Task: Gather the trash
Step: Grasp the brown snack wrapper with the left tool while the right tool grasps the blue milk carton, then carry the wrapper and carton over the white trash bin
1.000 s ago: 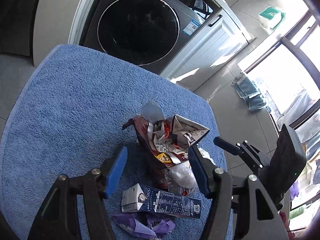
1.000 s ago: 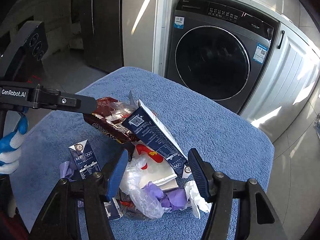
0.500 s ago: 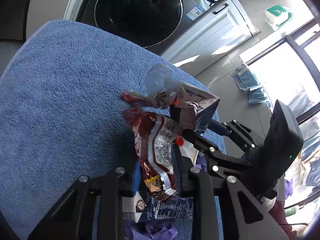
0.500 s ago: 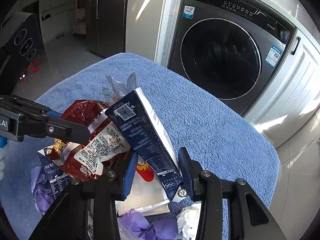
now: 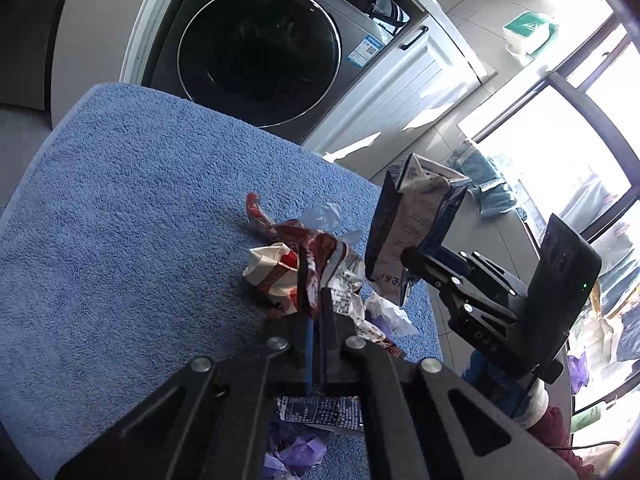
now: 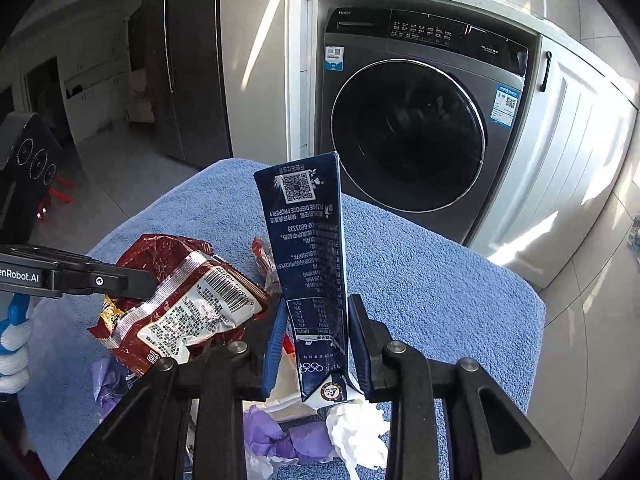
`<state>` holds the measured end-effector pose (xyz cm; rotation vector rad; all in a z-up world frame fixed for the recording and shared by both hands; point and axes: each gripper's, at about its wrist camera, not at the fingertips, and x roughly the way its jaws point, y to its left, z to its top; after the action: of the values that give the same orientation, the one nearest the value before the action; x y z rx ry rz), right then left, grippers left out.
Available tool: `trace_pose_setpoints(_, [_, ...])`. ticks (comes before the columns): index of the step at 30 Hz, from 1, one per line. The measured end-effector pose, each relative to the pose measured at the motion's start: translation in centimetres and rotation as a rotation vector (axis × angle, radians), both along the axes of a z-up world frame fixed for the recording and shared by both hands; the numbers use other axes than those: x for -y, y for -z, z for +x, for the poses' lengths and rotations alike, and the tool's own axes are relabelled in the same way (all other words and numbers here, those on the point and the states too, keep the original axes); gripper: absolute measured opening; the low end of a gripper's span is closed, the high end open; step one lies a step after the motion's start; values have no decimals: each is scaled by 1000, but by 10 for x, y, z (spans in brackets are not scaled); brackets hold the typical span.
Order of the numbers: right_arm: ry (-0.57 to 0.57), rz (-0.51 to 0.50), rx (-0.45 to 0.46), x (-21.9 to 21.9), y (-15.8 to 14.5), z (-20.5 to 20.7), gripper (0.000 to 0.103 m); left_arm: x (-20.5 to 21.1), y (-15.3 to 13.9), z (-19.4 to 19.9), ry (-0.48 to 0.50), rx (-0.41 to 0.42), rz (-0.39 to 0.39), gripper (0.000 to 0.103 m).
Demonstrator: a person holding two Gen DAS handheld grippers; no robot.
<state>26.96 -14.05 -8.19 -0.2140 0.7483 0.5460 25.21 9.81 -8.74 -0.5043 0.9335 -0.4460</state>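
A crumpled red foil snack wrapper (image 5: pixel 320 264) is clamped by the left gripper (image 5: pixel 316 304); jaws are closing on a dark blue milk carton (image 6: pixel 312 264) in the right gripper (image 6: pixel 320 344).

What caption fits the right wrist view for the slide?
Right gripper closing on an upright dark blue carton above litter on the blue towel, washing machine behind.

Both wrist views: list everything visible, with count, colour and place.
towel: one, blue, covering the table
carton: one, navy, upright in the right gripper
snack bag: one, red and silver, in the left gripper
purple wrappers: a few, on the towel
tissue: one, white, beside them
flat carton: one, navy, under the left gripper
washing machine: one, grey, behind
left gripper: black, shut
right gripper: black, closing on carton
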Motion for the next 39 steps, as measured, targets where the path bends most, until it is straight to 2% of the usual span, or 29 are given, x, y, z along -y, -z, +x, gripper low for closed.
trace_pose_setpoints(7, [83, 81, 71, 41, -34, -46, 28, -1, -34, -34, -9, 90, 39, 1])
trace_pose_setpoints(12, [194, 80, 85, 83, -39, -74, 28, 11, -47, -50, -12, 120, 58, 1])
trace_pose_setpoints(16, [298, 62, 93, 121, -44, -87, 28, 38, -51, -52, 16, 125, 57, 1])
trace_pose_setpoints(23, [462, 51, 98, 189, -44, -132, 28, 127, -51, -47, 150, 134, 70, 1])
trace_pose_setpoints(30, [601, 49, 67, 263, -31, -179, 28, 246, -42, -45, 348, 115, 103, 1])
trace_pose_setpoints(35, [690, 96, 11, 317, -2, -198, 29, 331, -26, -54, 488, 107, 191, 1])
trace_pose_setpoints(39, [761, 174, -67, 355, 39, -202, 29, 391, -1, -58, 584, 89, 282, 1])
